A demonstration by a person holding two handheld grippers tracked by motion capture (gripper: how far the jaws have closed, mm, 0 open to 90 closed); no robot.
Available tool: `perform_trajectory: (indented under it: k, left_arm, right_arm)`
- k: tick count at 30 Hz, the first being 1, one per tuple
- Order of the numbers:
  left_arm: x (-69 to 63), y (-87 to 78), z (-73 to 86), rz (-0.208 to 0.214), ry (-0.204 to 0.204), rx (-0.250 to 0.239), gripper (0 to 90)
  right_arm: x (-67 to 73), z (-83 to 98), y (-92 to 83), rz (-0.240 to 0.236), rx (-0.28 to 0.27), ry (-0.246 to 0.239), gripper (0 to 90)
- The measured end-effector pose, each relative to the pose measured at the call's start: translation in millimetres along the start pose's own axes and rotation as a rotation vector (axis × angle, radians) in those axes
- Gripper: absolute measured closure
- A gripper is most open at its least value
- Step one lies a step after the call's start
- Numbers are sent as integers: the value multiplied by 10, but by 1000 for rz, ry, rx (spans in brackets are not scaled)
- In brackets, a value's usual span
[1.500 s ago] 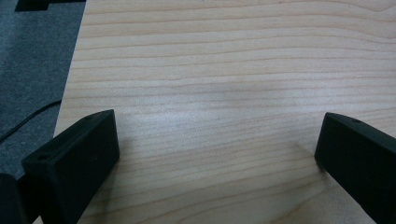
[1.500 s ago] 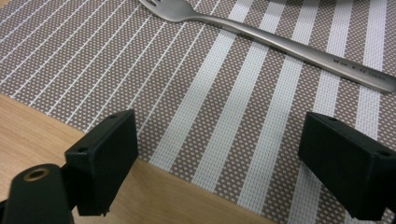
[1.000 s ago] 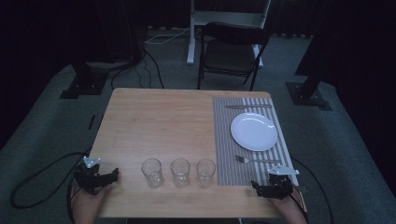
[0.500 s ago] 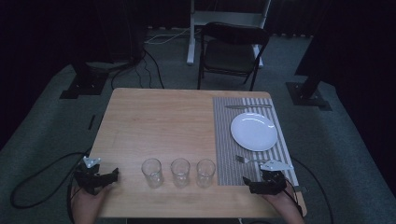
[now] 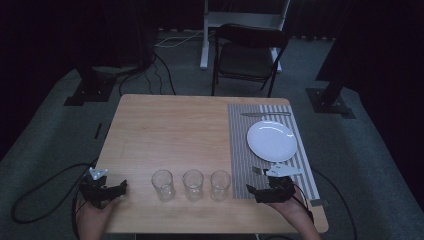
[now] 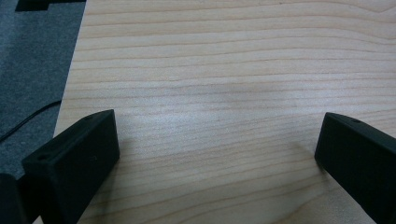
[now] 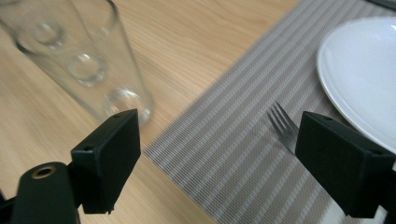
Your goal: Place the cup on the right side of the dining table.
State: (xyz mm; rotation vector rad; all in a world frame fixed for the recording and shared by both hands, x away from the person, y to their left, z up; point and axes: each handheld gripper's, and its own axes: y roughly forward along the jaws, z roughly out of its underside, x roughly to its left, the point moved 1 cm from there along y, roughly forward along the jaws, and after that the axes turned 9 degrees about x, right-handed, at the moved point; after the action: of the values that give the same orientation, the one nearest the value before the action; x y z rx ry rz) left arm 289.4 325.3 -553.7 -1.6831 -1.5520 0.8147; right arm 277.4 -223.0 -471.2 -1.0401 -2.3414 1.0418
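Right gripper point(image 7: 217, 154): jaws stand wide, nothing between the pads. It hangs over the near left corner of the striped placemat point(image 7: 243, 140), angled toward the table's far side.
- Fork point(image 7: 280, 125): on the placemat, tines showing just inside the right-hand jaw, which covers the handle. No contact that can be seen.
- White plate point(image 7: 359, 70): on the placemat beyond the right-hand jaw, just past the fork tines.
- Glasses: three clear tumblers in a row on the bare wood. In the high view the nearest glass point(image 5: 220, 184) stands just left of this gripper, the middle glass point(image 5: 192, 183) and the far-left glass point(image 5: 162, 184) beyond it. In the right gripper view the nearest one point(image 7: 84, 60) rises just ahead of the left-hand jaw, the others seen through it.
- Knife point(image 5: 265, 114): at the placemat's far edge, beyond the plate — well apart from the gripper.

Left gripper point(image 6: 217, 154): jaws wide apart, holding nothing, with only bare wooden table point(image 6: 210, 70) between them. In the high view it point(image 5: 116, 189) sits at the table's near left edge, well left of the glasses — held in a hand point(image 5: 92, 217).
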Motion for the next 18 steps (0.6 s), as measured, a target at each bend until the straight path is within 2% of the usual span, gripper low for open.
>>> perform_trajectory:
  k: [11,15,18]
  left_arm:
    - [2,0,1,-1,2,0,2]
    - [2,1,1,-1,2,-1,2]
    - [1,1,1,-1,2,-1,2]
  right_arm:
    - [200,-293,68,-63,-20,-66,139]
    - [292,-432,118,-111,-39,-85,140]
    - [326,-471,143,-121,-39,-92,140]
